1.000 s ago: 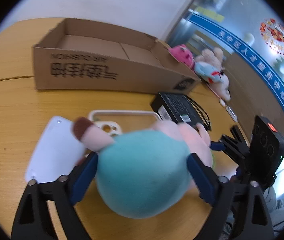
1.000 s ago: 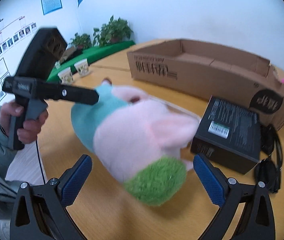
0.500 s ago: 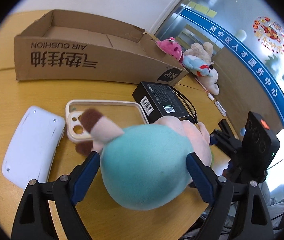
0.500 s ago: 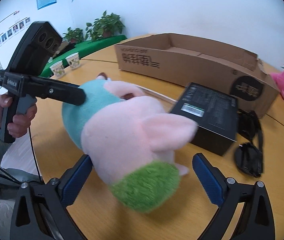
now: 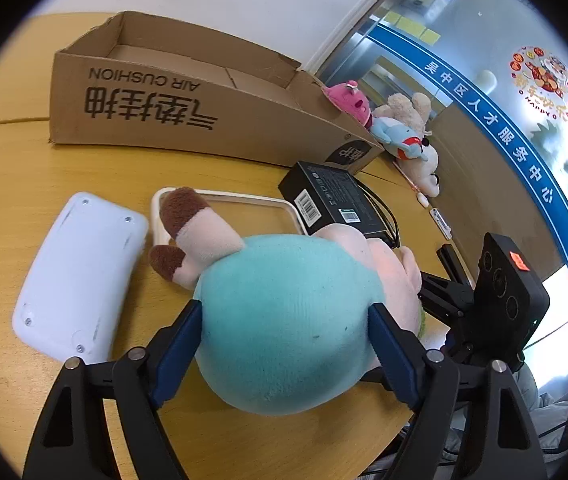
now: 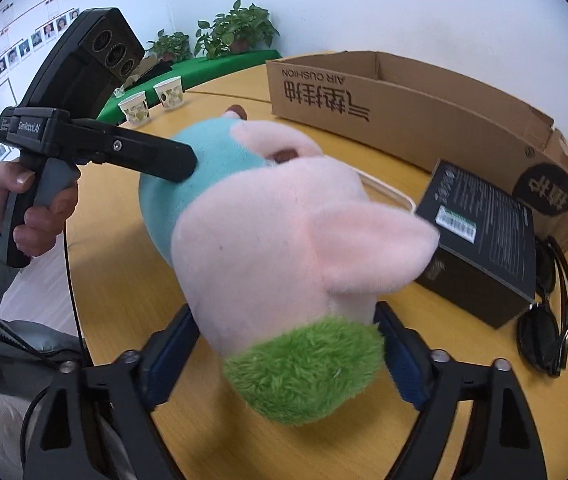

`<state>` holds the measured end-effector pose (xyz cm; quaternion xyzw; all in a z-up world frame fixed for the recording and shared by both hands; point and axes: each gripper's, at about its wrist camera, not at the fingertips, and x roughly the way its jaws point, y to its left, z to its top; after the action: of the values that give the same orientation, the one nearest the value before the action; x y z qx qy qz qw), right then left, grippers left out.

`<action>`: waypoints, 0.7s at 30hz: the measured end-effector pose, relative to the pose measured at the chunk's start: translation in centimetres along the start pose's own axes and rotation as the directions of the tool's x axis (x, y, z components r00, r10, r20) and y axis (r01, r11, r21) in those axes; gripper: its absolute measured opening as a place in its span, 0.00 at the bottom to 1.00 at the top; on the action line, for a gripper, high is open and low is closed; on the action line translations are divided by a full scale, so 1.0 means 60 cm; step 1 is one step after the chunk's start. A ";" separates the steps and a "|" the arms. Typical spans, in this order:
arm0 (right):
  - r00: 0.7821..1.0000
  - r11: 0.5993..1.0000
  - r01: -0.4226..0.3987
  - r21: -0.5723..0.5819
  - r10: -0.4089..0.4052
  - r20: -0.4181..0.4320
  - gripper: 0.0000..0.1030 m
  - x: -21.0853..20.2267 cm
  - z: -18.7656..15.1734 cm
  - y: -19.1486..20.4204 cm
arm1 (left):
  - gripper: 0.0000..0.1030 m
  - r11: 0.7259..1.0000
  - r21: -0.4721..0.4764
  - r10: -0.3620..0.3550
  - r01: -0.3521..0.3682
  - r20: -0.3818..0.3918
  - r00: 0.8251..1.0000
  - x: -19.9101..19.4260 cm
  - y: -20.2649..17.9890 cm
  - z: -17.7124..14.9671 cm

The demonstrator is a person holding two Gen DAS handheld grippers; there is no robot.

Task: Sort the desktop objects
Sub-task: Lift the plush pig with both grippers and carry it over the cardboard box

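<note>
Two grippers now have the plush pig (image 5: 288, 320) between them, and that is the change that matters: half a second ago the right one stood with its blue pads well clear of the toy's head, and now they have come in against it. Going left to right across the left wrist view, the white rounded device (image 5: 79, 280) lies flat on the wooden table (image 5: 11, 184), just beside it is the white phone case (image 5: 243, 200) with the pig's brown-tipped feet over its near end, then the cardboard box (image 5: 187, 120) stands open behind, and the black carton (image 5: 332, 200) with sunglasses (image 6: 548, 320) beside it sits to the right, a few other plush toys (image 5: 400, 128) lying past the box's far corner. The left gripper (image 5: 288, 340) is part closed, its pads pressed into the teal body from both sides, as they were a second ago. The right gripper (image 6: 288, 344) has narrowed to the width of the head, a pad on each side just above the green tuft; whether it squeezes firmly or merely touches I cannot tell. The pig itself is near the table's front edge, tilted, feet toward the box; whether it clears the tabletop is not certain. My reading is that the toy is being handed over or carried jointly, likely toward the box or the other plush toys, and that a soft body may sag if either grip lets go early.
</note>
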<state>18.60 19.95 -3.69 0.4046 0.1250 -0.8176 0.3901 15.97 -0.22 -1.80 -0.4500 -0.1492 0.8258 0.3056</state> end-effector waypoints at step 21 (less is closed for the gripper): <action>0.917 0.963 0.227 -0.144 -0.161 0.366 0.69 -0.219 0.241 -0.029 | 0.73 0.943 0.316 -0.044 -0.103 0.425 0.904 -0.196 -0.149 0.260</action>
<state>13.99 20.67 15.34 0.2003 0.1677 -0.8963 0.3583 11.07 -0.40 19.14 -0.2032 -0.0643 0.9218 0.3240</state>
